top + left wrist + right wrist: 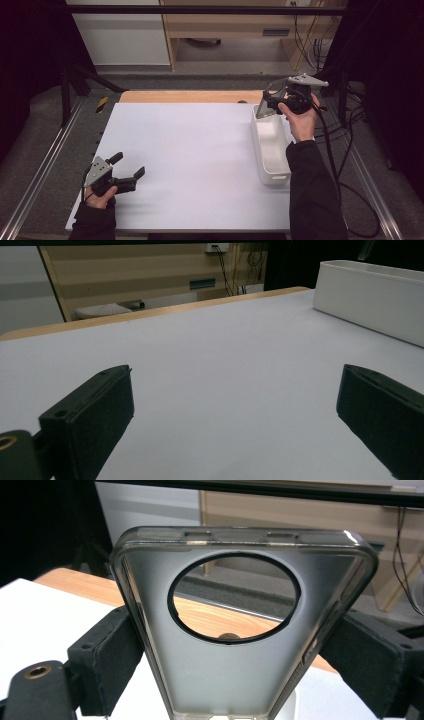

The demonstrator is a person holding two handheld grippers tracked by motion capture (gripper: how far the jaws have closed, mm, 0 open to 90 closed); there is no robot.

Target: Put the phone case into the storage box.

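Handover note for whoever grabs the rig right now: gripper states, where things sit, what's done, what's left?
Right gripper: shut on the clear phone case, jaws pressing its two long edges, held up over the far end of the white bin.
Left gripper: open, holding nothing, low over the white table at its near left.
Done: the case is gripped and off the table.
Left: probably setting the case down, in the bin or on the table; I cannot tell which. The part of the bin in sight looks empty.
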